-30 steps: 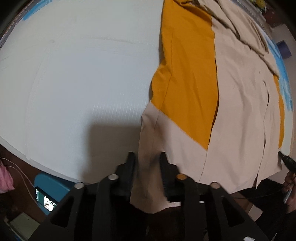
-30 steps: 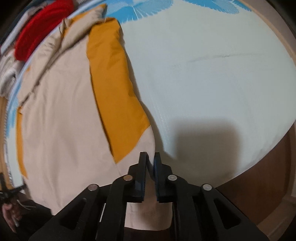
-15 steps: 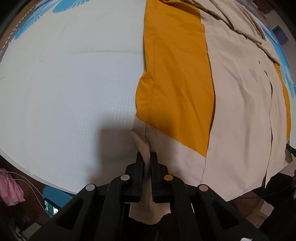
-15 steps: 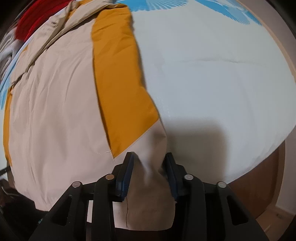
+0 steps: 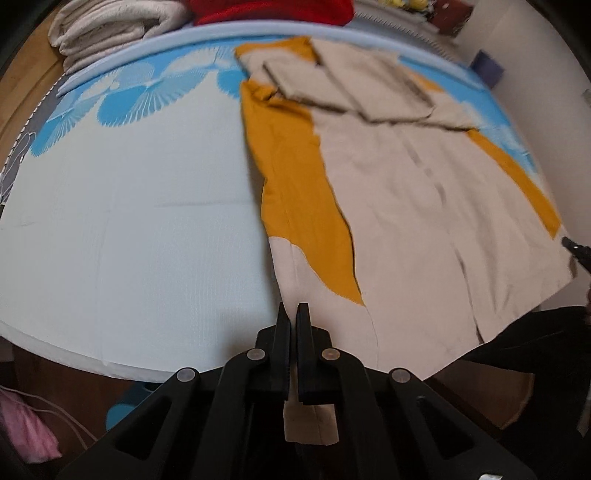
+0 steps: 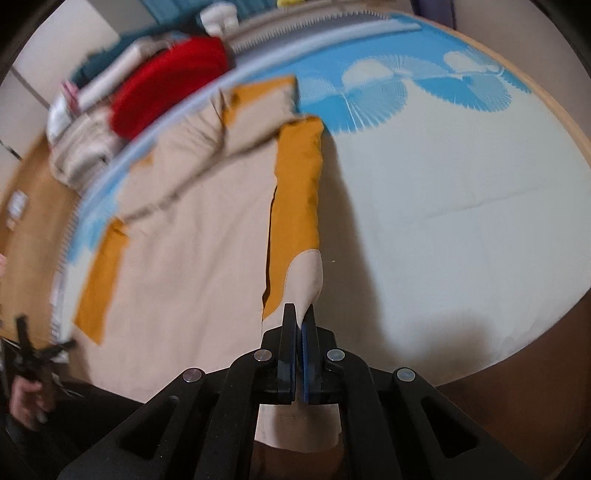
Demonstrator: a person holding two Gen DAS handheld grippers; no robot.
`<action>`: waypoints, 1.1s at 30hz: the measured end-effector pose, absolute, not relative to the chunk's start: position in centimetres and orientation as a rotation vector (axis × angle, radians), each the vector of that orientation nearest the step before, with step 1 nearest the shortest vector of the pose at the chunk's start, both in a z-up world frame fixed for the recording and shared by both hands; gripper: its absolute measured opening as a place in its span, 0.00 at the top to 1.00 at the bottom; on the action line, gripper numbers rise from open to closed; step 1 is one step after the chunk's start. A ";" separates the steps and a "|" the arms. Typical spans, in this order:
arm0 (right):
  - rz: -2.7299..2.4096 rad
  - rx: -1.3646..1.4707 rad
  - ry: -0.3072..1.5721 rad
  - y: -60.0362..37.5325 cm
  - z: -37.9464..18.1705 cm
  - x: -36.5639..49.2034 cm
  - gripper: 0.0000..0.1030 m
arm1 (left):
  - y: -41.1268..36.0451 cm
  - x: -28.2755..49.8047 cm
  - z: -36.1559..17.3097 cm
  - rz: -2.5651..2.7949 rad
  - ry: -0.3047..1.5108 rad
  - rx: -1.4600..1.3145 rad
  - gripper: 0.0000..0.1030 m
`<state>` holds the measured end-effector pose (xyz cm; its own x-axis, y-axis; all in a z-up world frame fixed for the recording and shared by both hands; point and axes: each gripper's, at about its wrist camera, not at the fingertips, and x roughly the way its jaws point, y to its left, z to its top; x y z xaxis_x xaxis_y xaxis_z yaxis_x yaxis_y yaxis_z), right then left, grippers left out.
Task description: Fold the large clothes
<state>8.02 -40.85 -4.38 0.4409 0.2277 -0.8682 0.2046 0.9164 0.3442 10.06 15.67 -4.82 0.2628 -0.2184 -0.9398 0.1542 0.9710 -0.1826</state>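
1. I have both claws on the near hem of a large beige-and-orange garment, which lies spread across a mattress with blue fan prints along its far edge; the hem overhangs the mattress's near edge toward me.

2. My left claw is pinched closed on the hem at the garment's left corner, a beige tab of cloth poking out behind the jaws. My right claw is likewise clamped on the hem's right corner, where the beige panel narrows into the jaws.

3. The fabric looks thin, soft and light: it creases easily, drapes limp over the near edge, and the sleeves lie folded flat across the chest near the mattress's far edge. I judge it will sag between my two grips and carry no shape of its own.

4. It looks smooth, so a shallow pinch may slip; I would keep a full bite on the hem, through every layer at each corner.

5. Corners are the right hold, I think: tension between them keeps the hem straight when it is carried toward the collar.

6. Folded linens and a red bundle sit beyond the mattress's far edge, clear of the work.
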 end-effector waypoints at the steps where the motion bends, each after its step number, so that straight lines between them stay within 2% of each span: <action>1: 0.021 0.451 1.103 -41.0 -3.5 7.5 0.98 | 15.9 9.8 -4.2 -0.261 1.271 -0.065 0.99; 9: 0.079 0.462 1.012 -40.8 0.7 4.5 0.98 | 17.6 6.4 -0.3 -0.351 1.212 -0.121 0.99; 15: 0.105 0.463 0.928 -41.8 4.8 -1.9 0.98 | 19.6 1.8 3.5 -0.390 1.147 -0.180 0.99; 20: 0.123 0.483 0.846 -42.4 7.2 -4.6 0.98 | 21.2 3.4 3.7 -0.377 1.093 -0.305 0.99; 26: 0.109 0.511 0.836 -43.5 5.3 2.8 0.98 | 20.7 12.8 0.5 -0.322 1.052 -0.451 0.99; 33: 0.032 0.495 0.908 -44.6 -1.7 19.3 0.98 | 20.3 24.5 -5.9 -0.221 1.054 -0.523 0.99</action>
